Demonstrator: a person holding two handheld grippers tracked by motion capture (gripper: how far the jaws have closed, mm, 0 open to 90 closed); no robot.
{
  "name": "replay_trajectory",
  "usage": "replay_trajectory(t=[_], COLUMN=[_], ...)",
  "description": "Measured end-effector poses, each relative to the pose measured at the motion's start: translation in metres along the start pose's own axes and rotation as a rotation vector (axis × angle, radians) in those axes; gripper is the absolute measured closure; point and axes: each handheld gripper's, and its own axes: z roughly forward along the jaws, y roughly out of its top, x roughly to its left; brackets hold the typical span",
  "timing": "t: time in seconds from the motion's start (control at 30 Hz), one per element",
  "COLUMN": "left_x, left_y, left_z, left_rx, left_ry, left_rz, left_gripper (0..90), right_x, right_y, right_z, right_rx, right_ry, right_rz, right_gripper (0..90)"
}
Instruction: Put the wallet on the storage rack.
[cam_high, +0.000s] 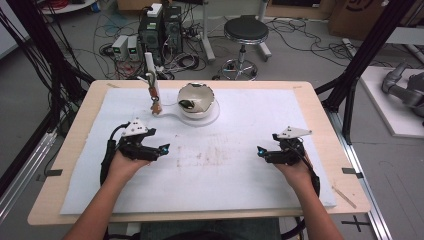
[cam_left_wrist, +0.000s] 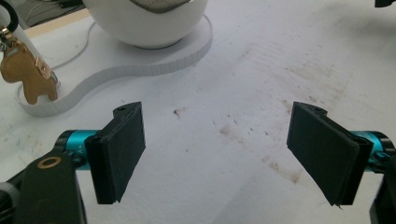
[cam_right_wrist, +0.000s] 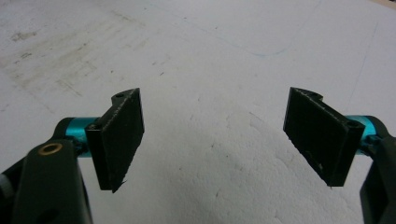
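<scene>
A white bowl (cam_high: 197, 99) sits on a flat white base (cam_high: 214, 116) at the back middle of the mat; the bowl (cam_left_wrist: 144, 23) and base (cam_left_wrist: 140, 60) also appear in the left gripper view. A thin white post (cam_high: 153, 80) rises from the base's left end, with a small golden horse charm (cam_high: 156, 106) hanging at its foot, charm (cam_left_wrist: 28, 70). My left gripper (cam_high: 161, 150) rests low at the mat's left, open and empty (cam_left_wrist: 217, 149). My right gripper (cam_high: 261, 151) sits at the right, open over bare mat (cam_right_wrist: 215, 140).
A white foam mat (cam_high: 210, 165) with faint brown stains covers the wooden table (cam_high: 70, 150). Behind the table stand a black stool (cam_high: 245, 35), computer boxes (cam_high: 160, 30) and tangled cables. Black frame posts (cam_high: 365, 55) flank both sides.
</scene>
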Motion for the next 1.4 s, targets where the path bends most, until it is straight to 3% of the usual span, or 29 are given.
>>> replay_trajectory(t=[0.07, 0.23, 0.3, 0.47, 1.0, 1.4], left_x=[0.002, 0.009, 0.01, 0.011, 0.008, 0.012], left_y=[-0.003, -0.011, -0.011, -0.011, -0.011, -0.011], left_z=[-0.003, 0.002, 0.004, 0.005, 0.005, 0.003], left_rx=[-0.007, -0.063, -0.062, -0.071, -0.059, -0.056], left_ry=[0.001, -0.035, -0.028, -0.029, -0.03, -0.014], left_rz=[-0.001, -0.05, -0.059, -0.057, -0.027, -0.029], left_gripper=[19.3, 19.3, 19.3, 19.3, 19.3, 19.3], right_x=[0.0, 0.001, 0.0, 0.001, 0.003, 0.001], right_y=[0.0, 0.0, 0.0, 0.0, 0.001, 0.001], right_z=[0.0, 0.001, 0.0, -0.002, -0.002, 0.002], right_rx=[-0.001, 0.004, 0.008, -0.006, -0.005, 0.008], right_ry=[0.0, -0.004, -0.009, -0.021, -0.025, -0.022], right_rz=[0.0, -0.002, 0.008, 0.025, 0.006, 0.01], right_gripper=[20.5, 20.5, 20.5, 20.5, 20.5, 20.5])
